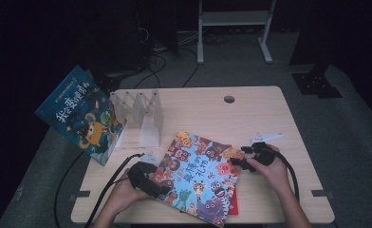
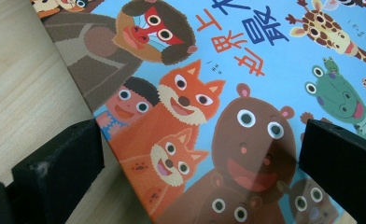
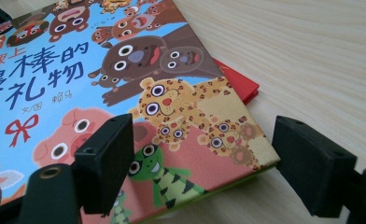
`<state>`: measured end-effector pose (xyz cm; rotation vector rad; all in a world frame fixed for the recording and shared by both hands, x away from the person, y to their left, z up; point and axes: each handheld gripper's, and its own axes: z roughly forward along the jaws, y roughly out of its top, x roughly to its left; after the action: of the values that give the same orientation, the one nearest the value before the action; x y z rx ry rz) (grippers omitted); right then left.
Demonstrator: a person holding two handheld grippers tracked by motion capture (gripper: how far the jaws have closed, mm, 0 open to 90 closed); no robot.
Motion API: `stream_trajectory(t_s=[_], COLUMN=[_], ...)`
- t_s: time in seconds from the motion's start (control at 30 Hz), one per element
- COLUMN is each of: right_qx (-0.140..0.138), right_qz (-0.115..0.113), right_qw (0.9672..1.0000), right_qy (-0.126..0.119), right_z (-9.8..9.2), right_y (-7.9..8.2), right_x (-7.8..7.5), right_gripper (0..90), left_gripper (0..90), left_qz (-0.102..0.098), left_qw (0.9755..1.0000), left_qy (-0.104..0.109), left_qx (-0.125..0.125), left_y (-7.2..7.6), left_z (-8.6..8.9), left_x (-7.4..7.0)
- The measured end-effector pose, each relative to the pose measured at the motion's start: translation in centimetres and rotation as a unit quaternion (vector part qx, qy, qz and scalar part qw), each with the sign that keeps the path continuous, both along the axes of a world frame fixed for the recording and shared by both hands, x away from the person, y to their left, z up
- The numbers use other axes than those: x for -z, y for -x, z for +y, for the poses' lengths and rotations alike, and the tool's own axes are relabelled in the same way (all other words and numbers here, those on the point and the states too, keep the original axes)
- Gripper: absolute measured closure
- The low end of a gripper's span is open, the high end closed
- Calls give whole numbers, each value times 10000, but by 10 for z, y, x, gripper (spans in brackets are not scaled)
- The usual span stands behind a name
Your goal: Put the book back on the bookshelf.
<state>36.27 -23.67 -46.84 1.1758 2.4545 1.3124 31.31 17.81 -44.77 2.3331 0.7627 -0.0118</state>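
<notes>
Animal picture book (image 1: 200,178) flat at lower centre of high view, atop red book (image 3: 237,81). Left gripper (image 1: 152,183) and right gripper (image 1: 241,162) both released, straddling opposite edges. Risk: pinching red book too, or cover sliding.

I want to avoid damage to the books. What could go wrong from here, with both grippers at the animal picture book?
1. The animal picture book lies on a red book; lifting one corner may drag or shift that one.
2. Both grippers stand open, the right gripper over a corner, the left gripper over an edge; an uneven grip may bend the cover.
</notes>
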Motion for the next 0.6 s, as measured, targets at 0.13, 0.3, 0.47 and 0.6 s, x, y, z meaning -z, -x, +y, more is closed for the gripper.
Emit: stream_trajectory(t_s=[0.13, 0.3, 0.47, 0.6], right_qx=[161, 195, -9, -292], right_qz=[-211, -398, -496, -467], right_qw=[9996, 9984, 9980, 9978], right_qy=[137, 342, 381, 377], right_z=[-8, -15, -23, -22], right_y=[3, 16, 38, 56], right_x=[-6, -15, -18, -16], right_gripper=[321, 363, 559, 743], left_gripper=[0, 0, 0, 0], left_qz=[-45, -65, -64, -46], left_qw=[10000, 9999, 9998, 9997], left_qy=[-24, -46, -28, -50], left_qx=[-79, -146, -211, -229], left_y=[-4, -13, -22, -28], left_z=[1, 3, 5, 5], left_x=[-1, -4, -8, -8])
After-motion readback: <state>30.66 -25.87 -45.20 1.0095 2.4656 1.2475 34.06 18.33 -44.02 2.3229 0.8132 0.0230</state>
